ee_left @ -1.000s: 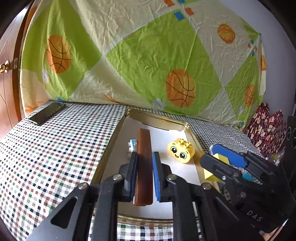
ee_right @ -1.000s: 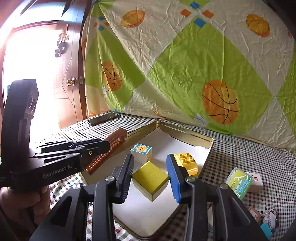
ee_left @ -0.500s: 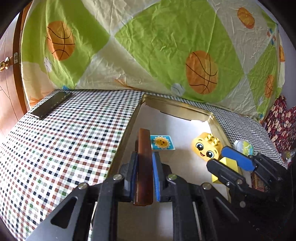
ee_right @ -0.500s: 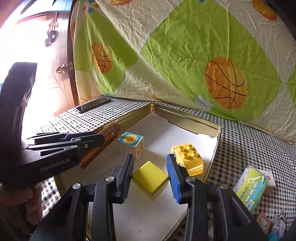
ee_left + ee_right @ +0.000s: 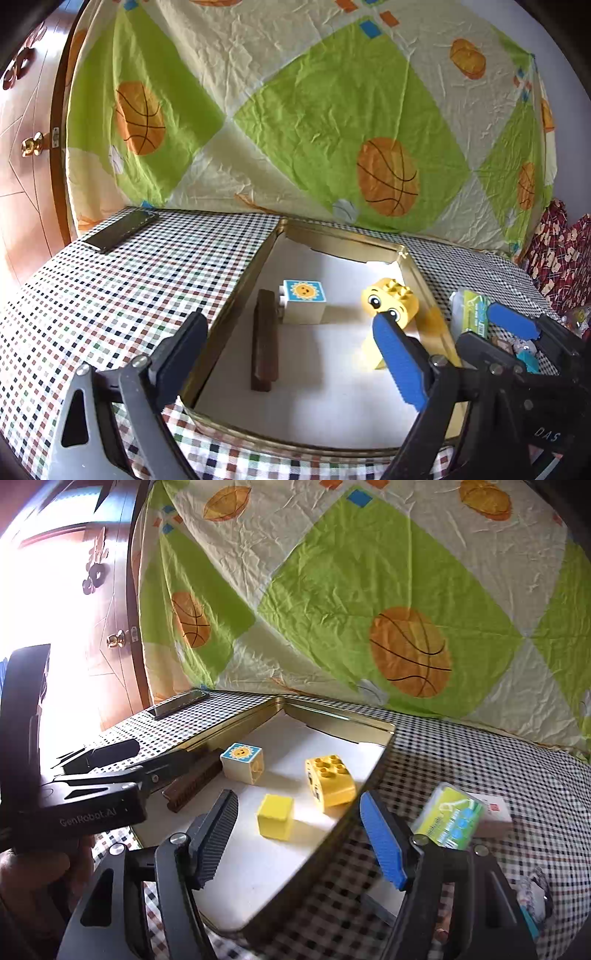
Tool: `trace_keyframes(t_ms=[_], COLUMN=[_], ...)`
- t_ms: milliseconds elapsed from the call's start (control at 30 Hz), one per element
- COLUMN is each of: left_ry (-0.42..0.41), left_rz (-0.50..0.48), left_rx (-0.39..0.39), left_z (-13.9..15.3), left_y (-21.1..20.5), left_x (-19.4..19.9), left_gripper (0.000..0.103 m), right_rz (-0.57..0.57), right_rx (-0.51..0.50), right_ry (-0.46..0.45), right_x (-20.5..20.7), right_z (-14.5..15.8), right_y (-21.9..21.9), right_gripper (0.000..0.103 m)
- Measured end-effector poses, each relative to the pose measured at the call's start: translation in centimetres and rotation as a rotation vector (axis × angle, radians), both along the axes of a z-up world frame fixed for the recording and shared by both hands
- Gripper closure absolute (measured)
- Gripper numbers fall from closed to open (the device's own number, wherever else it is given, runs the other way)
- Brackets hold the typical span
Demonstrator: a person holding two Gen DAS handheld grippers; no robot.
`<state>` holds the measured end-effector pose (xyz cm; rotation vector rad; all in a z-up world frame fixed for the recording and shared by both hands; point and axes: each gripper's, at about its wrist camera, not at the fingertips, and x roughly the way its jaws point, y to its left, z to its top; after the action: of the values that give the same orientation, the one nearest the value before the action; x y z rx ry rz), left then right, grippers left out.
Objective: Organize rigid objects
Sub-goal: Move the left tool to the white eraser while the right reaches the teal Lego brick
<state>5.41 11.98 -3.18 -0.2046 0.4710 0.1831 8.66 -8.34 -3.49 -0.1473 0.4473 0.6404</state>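
The worktop wears a checked cloth. A gold tin tray lies on it near the middle. A dark phone lies flat at the far left corner, well apart from the tray. Right of the tray sits a green packet, touching a white box behind it. More small clutter lies at the right edge, too blurred to name.
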Motion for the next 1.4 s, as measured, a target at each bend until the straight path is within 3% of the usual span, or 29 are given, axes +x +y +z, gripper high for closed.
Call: trace_keyframes(t_ms=[233, 467, 600, 700, 767, 833, 1033, 1400], left_ry=[-0.038, 0.009, 0.063, 0.092, 0.11, 0.141, 0.215, 0.197], left_rz=[-0.124, -0.274, -0.334, -0.384, -0.417, -0.448, -0.499, -0.524], left_rx=[0.018, 0.045, 0.073, 0.065, 0.063, 0.041, 0.044, 0.023], left_z=[0.7, 0.1, -0.7, -0.9, -1.0, -1.2, -2.1, -1.6], left_y=[-5.7, -12.2, -15.1, -16.2, -16.8, -17.0, -18.2, -18.7], left_x=[-0.9, 0.6, 1.7, 2.2, 2.7, 3.4, 5.1, 4.8], left_gripper=[0.011, 0.011, 0.011, 0.012, 0.019, 0.025, 0.027, 0.025], right_rz=[-0.175, -0.298, -0.291, -0.265, -0.244, -0.226, -0.211, -0.232], right_rx=[0.053, 0.057, 0.016, -0.022, -0.032, -0.044, -0.057, -0.029], right_ry=[-0.022, 0.045, 0.088, 0.117, 0.148, 0.159, 0.186, 0.182], right_x=[-1.2, -0.5, 0.3, 0.9, 1.4, 1.4, 1.6, 1.5], right_z=[-0.1, -1.9, -2.9, -3.5, -3.8, -4.0, -4.2, -4.1], right_y=[-9.5, -15.6, -16.1, -15.6, -15.4, -15.2, -15.0, -15.4], right_gripper=[0.029, 0.029, 0.031, 0.043, 0.048, 0.049, 0.049, 0.049])
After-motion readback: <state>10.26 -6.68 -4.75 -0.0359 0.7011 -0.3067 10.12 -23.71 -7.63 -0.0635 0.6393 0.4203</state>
